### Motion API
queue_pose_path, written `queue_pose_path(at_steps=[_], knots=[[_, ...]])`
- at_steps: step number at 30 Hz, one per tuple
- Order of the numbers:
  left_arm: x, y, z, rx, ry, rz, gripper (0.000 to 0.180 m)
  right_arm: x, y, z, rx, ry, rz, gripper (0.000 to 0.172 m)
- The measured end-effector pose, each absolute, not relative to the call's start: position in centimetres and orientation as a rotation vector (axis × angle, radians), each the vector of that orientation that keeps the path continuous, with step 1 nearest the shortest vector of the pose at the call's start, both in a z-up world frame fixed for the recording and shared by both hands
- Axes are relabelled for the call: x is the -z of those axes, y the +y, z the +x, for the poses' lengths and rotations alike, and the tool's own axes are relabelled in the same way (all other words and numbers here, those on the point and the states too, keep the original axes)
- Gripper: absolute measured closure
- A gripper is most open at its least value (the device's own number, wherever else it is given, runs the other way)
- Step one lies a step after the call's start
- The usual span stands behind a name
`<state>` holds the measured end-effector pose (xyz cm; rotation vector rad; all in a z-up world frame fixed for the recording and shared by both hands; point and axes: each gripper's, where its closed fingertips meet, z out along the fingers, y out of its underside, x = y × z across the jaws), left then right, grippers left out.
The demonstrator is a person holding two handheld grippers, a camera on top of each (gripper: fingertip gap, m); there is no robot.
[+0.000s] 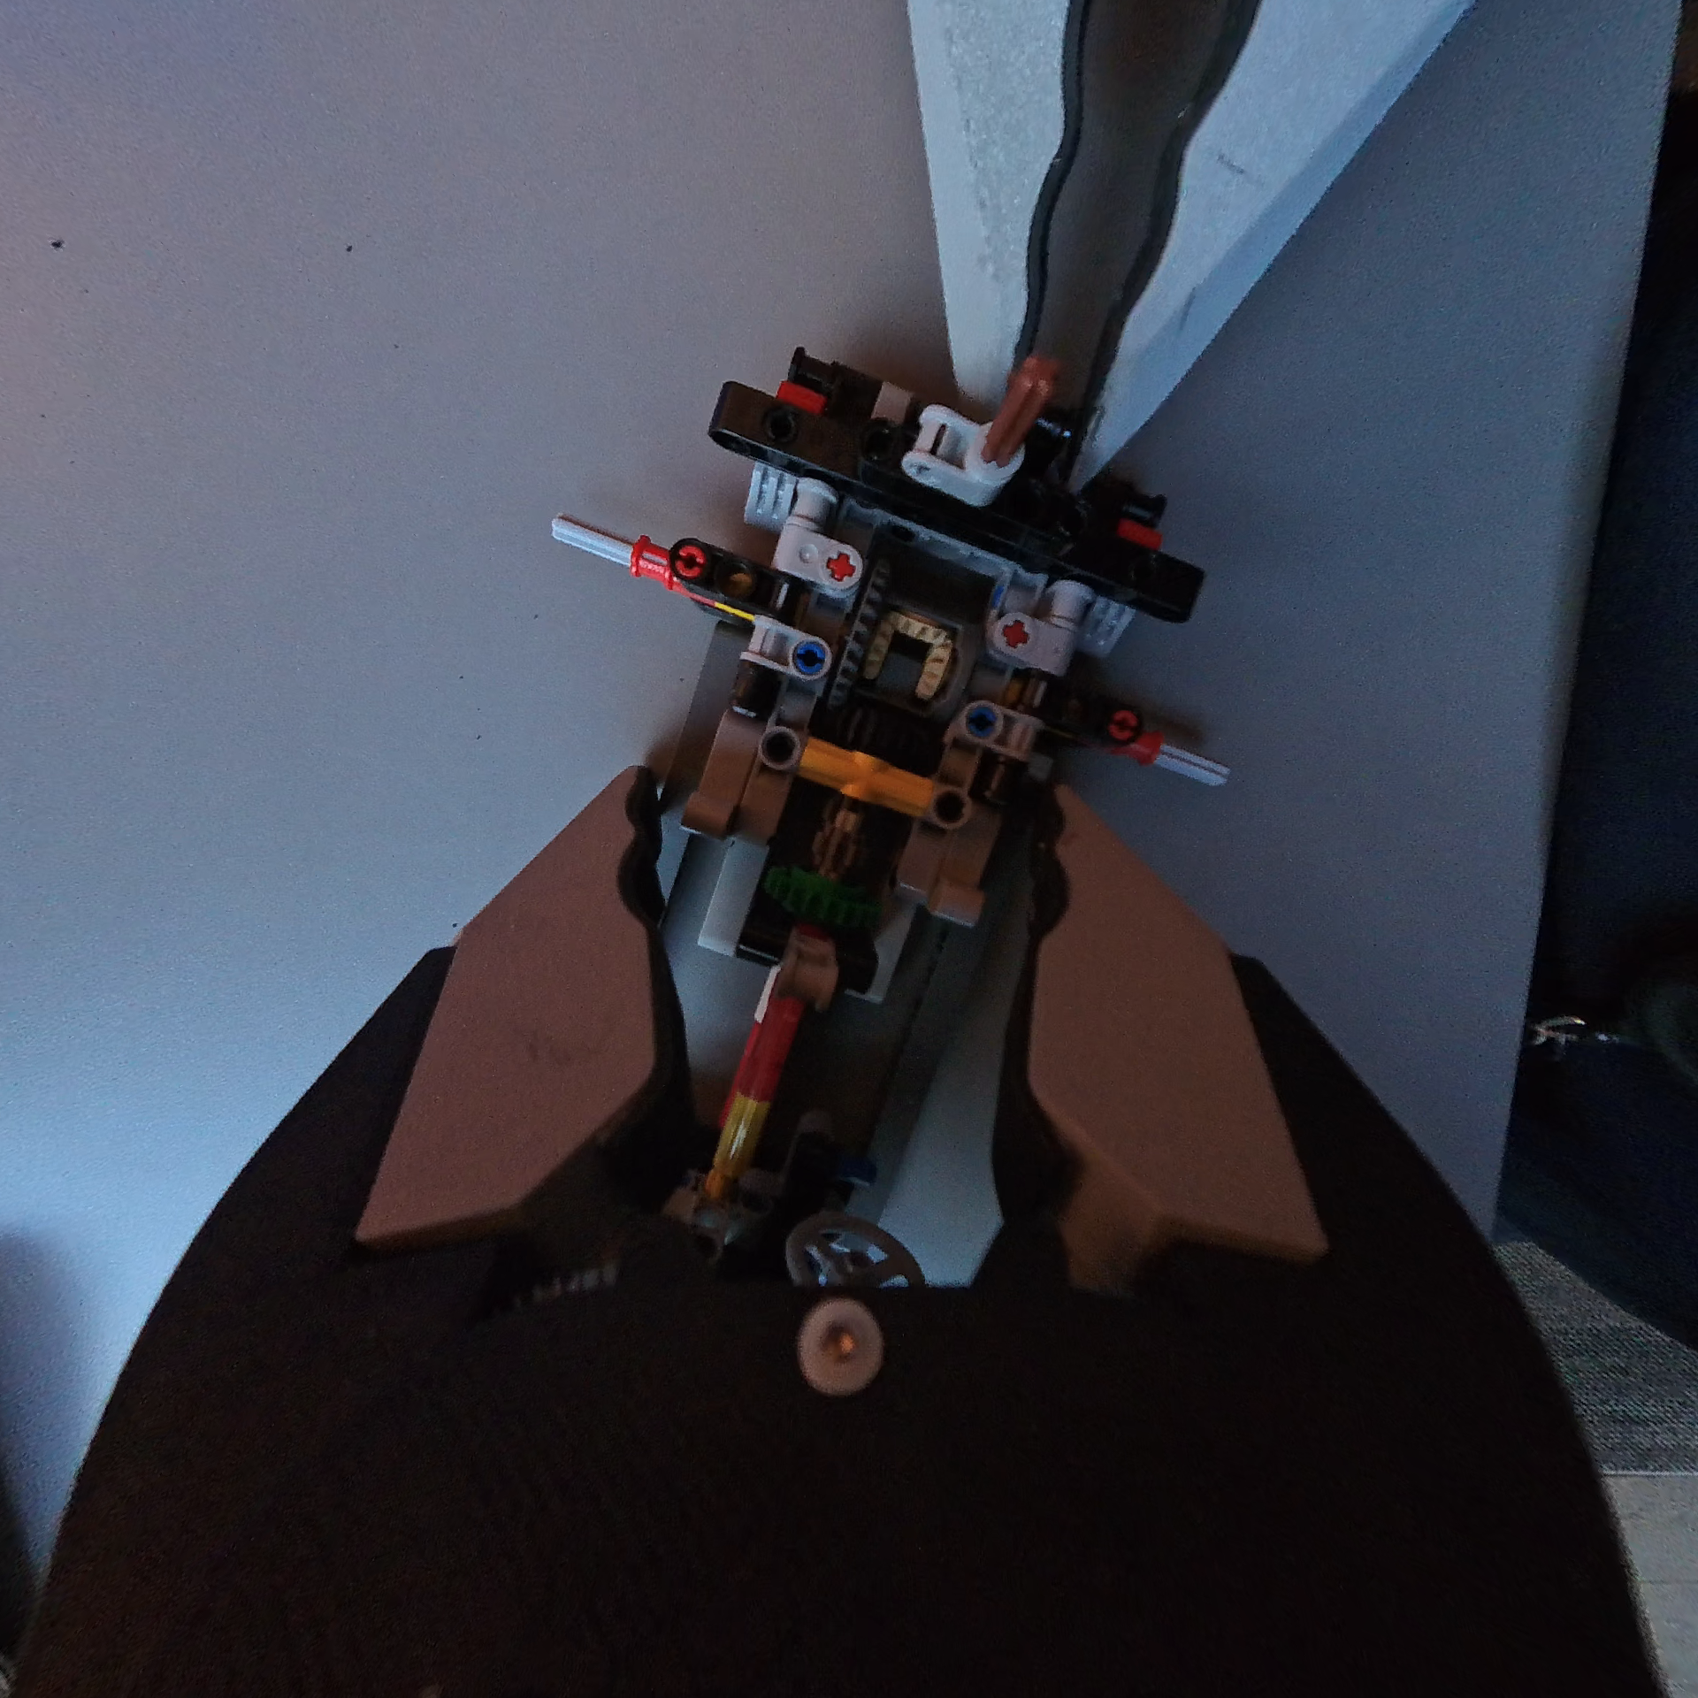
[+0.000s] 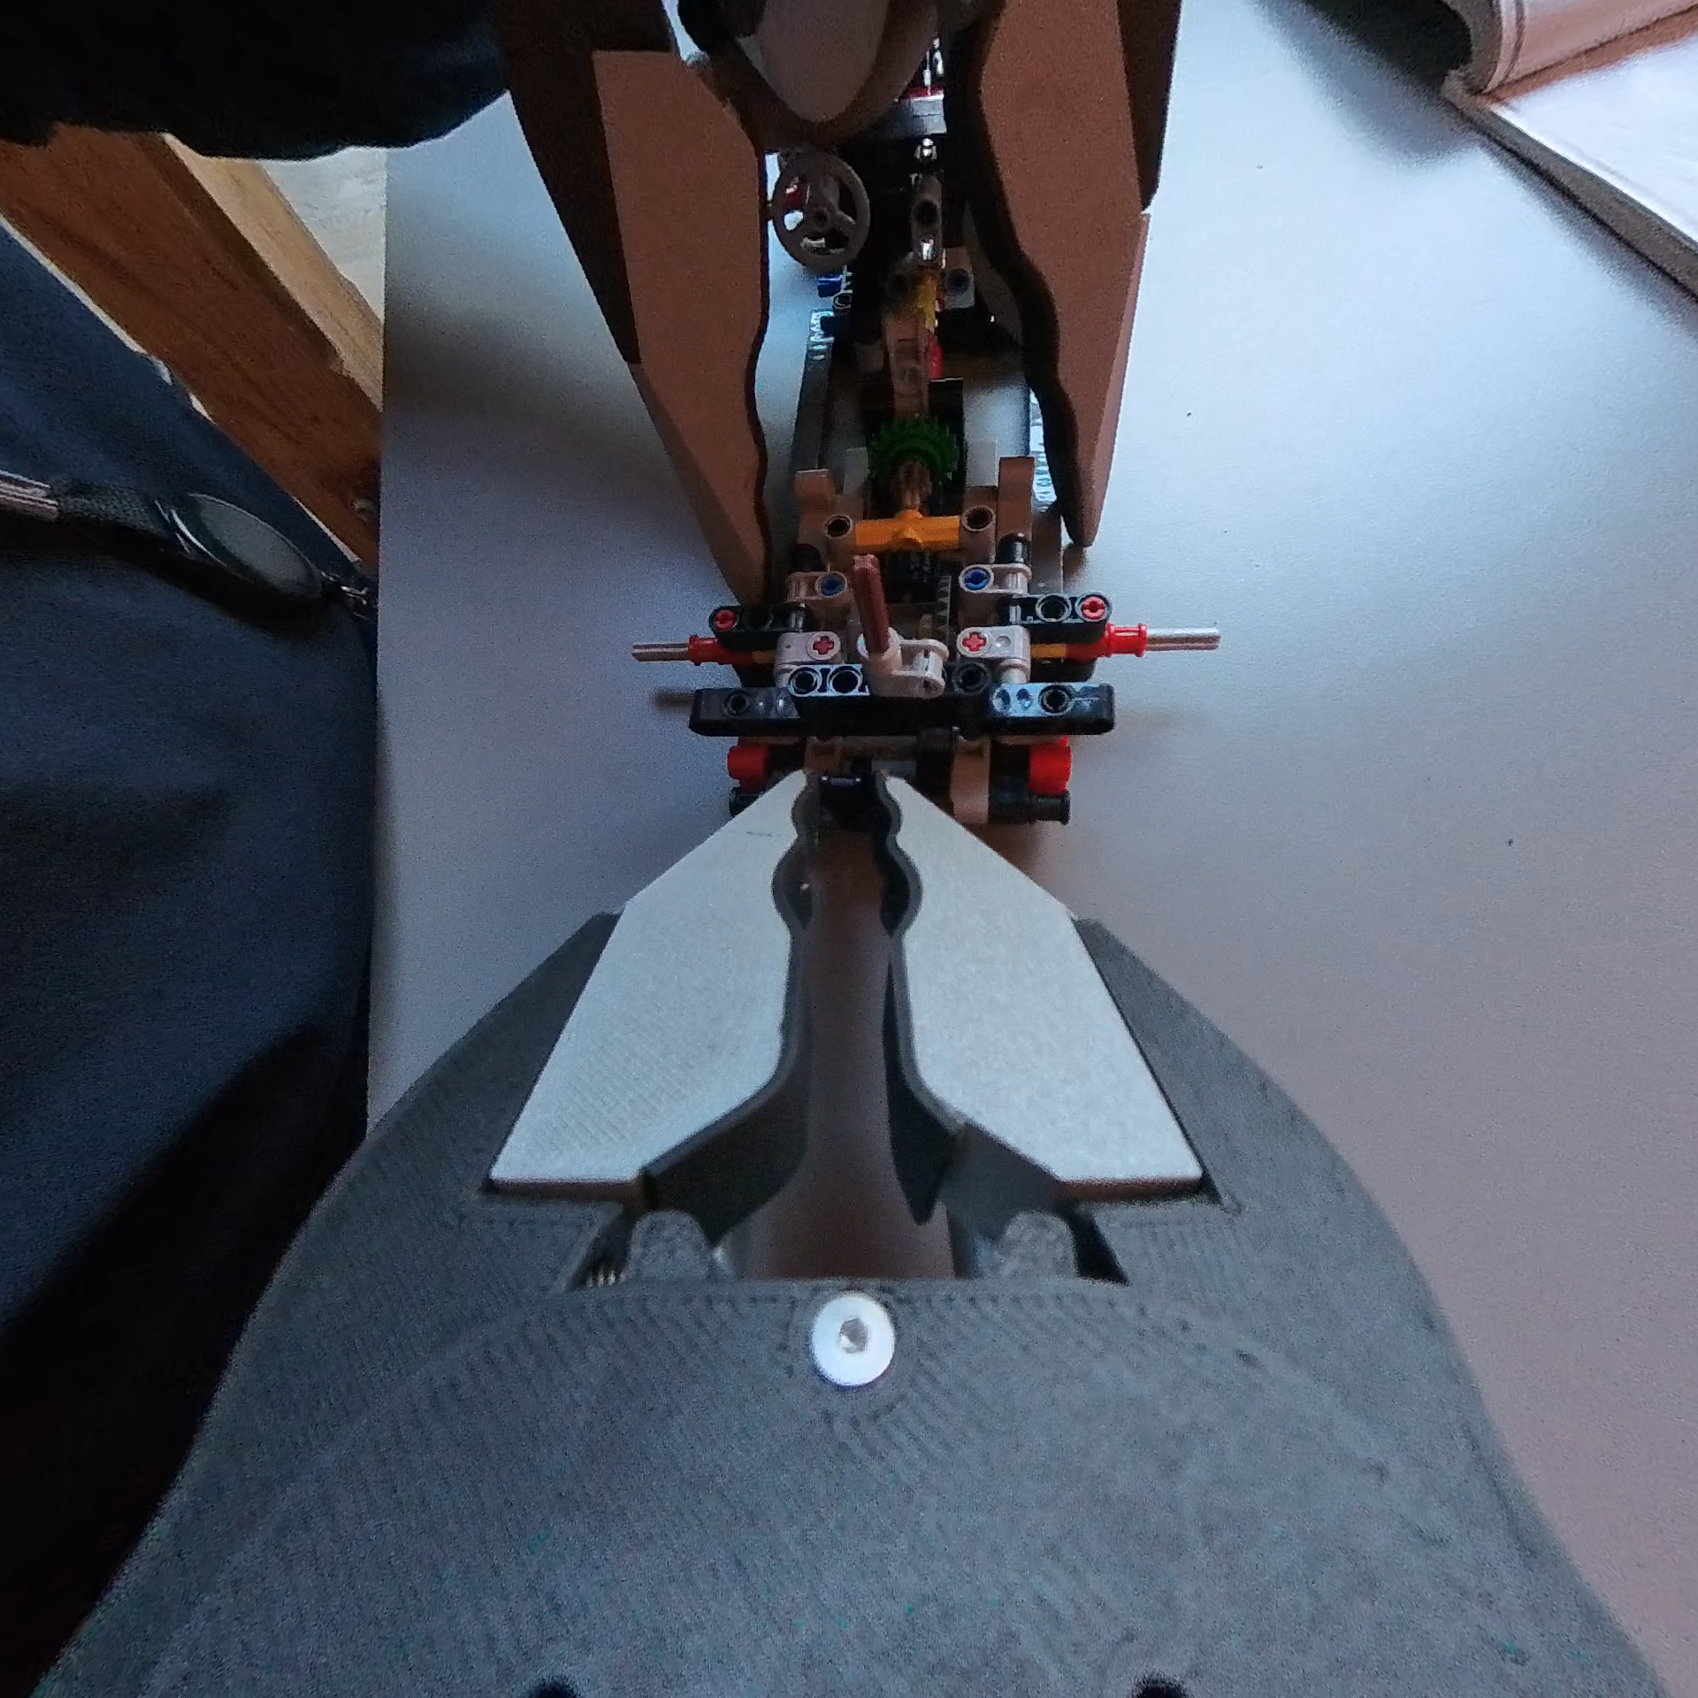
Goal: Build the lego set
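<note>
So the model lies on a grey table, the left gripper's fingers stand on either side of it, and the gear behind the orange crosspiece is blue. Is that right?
Not quite: the gear is green, not blue, as the right wrist view shows. The rest stands: the model lies on the grey table, and the left gripper's fingers stand on either side of it, behind the orange crosspiece.

left gripper (image 1: 850, 809): black textured body | tan wedge fingers, wavy black inner pads | round screw at centre || right gripper (image 2: 850, 799): dark grey body | pale grey fingers | silver hex screw
</note>
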<state>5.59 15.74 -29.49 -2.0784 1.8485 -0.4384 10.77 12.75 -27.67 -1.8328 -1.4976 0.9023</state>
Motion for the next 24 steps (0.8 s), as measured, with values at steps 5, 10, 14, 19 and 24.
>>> queue_pose_path(at_steps=[5,10,14,19,24], knots=[[29.5,15.8,5.6,0.439,1.840,-2.082,0.101,27.7,12.7,11.0,-0.872,-1.466,-1.855,0.162],[29.5,15.8,5.6,0.438,1.842,-2.081,0.101,27.9,12.9,11.6,-0.893,-1.439,-1.899,0.162],[29.5,15.8,5.7,0.435,1.836,-2.087,0.101,27.6,13.1,11.7,-0.969,-1.390,-1.924,0.165],[29.4,15.7,5.7,0.421,1.837,-2.059,0.100,26.1,13.4,12.1,-1.157,-1.266,-1.921,0.166],[28.1,15.0,6.0,0.491,1.815,-1.986,0.101,23.6,13.2,12.3,-1.424,-1.125,-1.833,0.166]])
